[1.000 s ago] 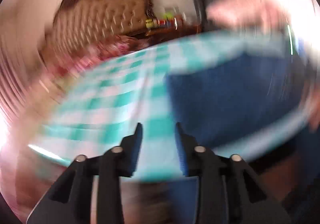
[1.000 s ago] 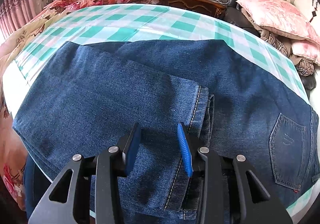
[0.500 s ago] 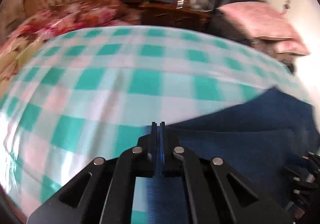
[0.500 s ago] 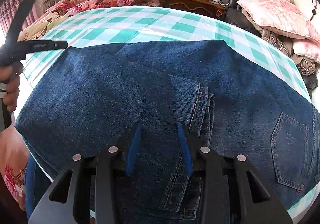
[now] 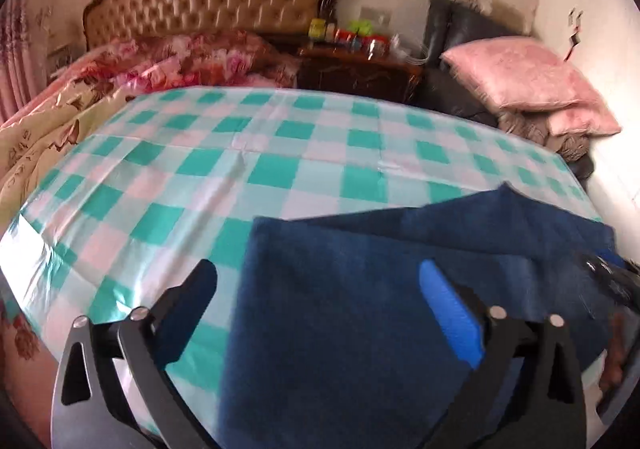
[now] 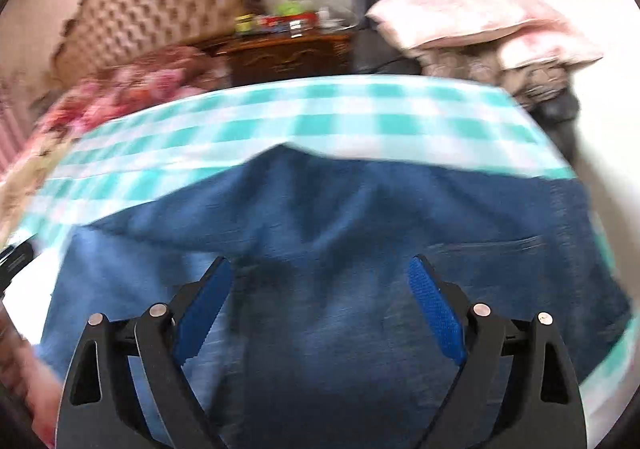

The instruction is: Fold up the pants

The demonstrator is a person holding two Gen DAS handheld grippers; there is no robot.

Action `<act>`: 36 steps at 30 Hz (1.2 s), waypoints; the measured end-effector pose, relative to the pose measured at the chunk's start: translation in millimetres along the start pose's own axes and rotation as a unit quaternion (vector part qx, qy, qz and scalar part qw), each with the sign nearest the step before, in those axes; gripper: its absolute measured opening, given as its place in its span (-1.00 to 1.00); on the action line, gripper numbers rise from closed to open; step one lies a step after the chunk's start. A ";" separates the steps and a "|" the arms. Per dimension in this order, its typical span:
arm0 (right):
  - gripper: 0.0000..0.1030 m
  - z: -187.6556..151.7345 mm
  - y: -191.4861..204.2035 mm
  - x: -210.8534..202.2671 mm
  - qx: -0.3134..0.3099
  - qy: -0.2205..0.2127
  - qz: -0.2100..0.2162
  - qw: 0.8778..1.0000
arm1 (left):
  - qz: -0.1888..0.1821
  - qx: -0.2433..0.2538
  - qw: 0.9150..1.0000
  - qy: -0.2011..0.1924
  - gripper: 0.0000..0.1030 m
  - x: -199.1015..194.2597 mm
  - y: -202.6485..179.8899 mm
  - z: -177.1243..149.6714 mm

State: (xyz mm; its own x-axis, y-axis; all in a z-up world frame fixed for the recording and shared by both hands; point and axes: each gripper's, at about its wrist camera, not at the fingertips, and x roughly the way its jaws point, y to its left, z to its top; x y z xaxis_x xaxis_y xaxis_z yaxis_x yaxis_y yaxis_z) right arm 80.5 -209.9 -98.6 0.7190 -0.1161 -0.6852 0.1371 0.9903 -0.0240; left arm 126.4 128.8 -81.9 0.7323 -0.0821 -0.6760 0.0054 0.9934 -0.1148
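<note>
Both the left hand-held gripper and the right hand-held gripper hang spread wide, empty, over folded jeans at six o'clock on the checkered table.

Bright daylight glares at both fisheye edges; right wrist view is motion-blurred, left only slightly soft.
</note>
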 end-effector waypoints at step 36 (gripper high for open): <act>-0.12 17.0 63.2 19.7 -0.065 0.060 0.122 0.989 | -0.049 -0.132 0.988 0.057 -0.25 10.6 108.4 -36.7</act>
State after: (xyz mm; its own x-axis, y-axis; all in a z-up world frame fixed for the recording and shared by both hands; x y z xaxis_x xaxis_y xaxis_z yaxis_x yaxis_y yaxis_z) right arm 114.9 -150.9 -101.3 0.6332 0.1296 -0.7631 -0.1251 0.9901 0.0644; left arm 109.7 232.7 -128.2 0.6558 -0.1993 -0.7281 -0.1168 0.9261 -0.3587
